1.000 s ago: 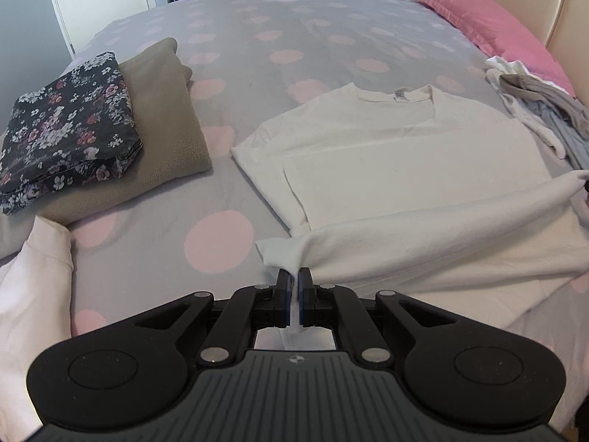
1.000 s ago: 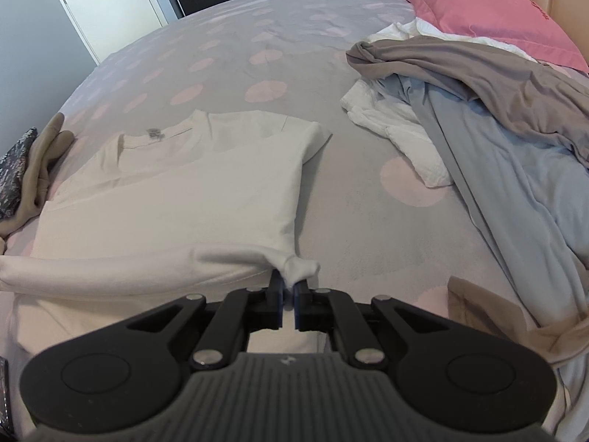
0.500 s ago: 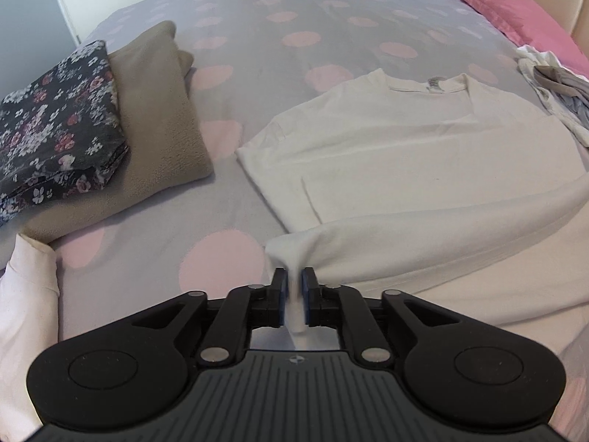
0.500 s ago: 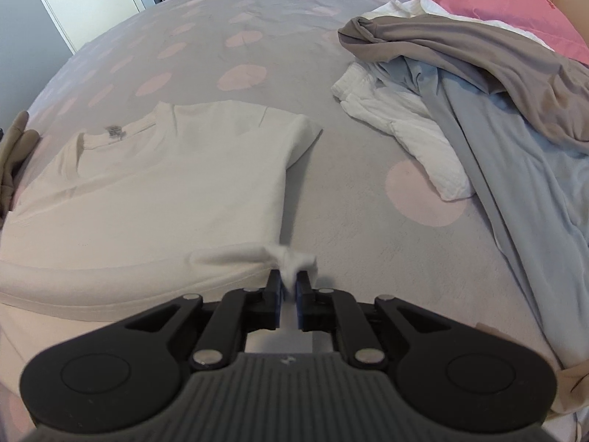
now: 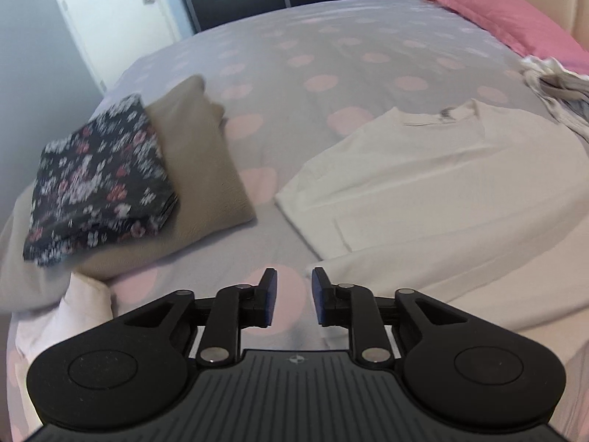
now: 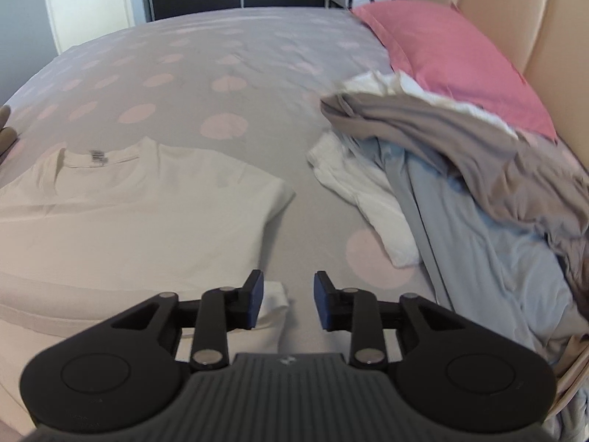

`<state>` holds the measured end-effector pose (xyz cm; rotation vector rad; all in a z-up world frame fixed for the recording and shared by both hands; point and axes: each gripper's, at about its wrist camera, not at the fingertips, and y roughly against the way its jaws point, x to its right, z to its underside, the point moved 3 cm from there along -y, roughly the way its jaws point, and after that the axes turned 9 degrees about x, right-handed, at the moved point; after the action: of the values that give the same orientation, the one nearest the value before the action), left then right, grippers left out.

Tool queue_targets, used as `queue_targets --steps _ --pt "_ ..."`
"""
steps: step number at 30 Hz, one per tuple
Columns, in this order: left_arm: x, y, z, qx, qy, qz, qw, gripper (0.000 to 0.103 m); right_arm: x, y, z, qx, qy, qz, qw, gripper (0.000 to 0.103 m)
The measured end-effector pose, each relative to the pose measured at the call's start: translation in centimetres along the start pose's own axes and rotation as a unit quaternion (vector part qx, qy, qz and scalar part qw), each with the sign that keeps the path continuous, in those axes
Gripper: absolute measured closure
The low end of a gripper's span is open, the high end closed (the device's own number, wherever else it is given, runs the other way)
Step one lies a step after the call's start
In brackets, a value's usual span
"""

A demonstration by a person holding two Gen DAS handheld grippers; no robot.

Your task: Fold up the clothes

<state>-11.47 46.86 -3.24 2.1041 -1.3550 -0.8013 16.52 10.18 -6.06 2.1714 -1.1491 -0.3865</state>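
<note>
A cream long-sleeved top (image 5: 441,184) lies flat on the grey spotted bed, collar away from me, its lower part folded up over the body. The same cream top (image 6: 129,213) fills the left of the right wrist view. My left gripper (image 5: 293,296) hovers just off the fold's left corner, jaws opening, nothing between them. My right gripper (image 6: 287,300) hangs by the fold's right corner (image 6: 274,296), jaws opening. That corner lies against the left pad but is not pinched.
Folded clothes sit at the left: a dark floral piece (image 5: 99,191) on a tan one (image 5: 198,169), with a pale pink one (image 5: 73,313) nearer. A heap of unfolded grey, blue and white clothes (image 6: 460,184) lies on the right, below a pink pillow (image 6: 452,59) and beige headboard (image 6: 515,11).
Both grippers were shut on the corners of the folded edge. They have let go and spread their jaws, and pulled back a little; the fold now rests on the top.
</note>
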Motion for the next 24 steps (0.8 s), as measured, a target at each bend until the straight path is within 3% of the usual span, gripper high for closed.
queue_targets --steps 8,13,24 --pt "2.4 2.8 0.8 0.042 -0.065 0.01 0.9969 0.082 -4.0 2.3 0.3 0.064 0.083 -0.046 0.993 0.069" --pt "2.3 4.0 1.5 0.044 -0.076 -0.003 0.9961 0.081 -5.0 3.1 0.8 0.062 0.11 -0.069 0.989 0.069" --pt "1.8 6.0 2.0 0.058 -0.081 -0.004 0.995 0.081 -6.3 4.4 1.2 0.067 0.149 -0.064 0.984 0.069"
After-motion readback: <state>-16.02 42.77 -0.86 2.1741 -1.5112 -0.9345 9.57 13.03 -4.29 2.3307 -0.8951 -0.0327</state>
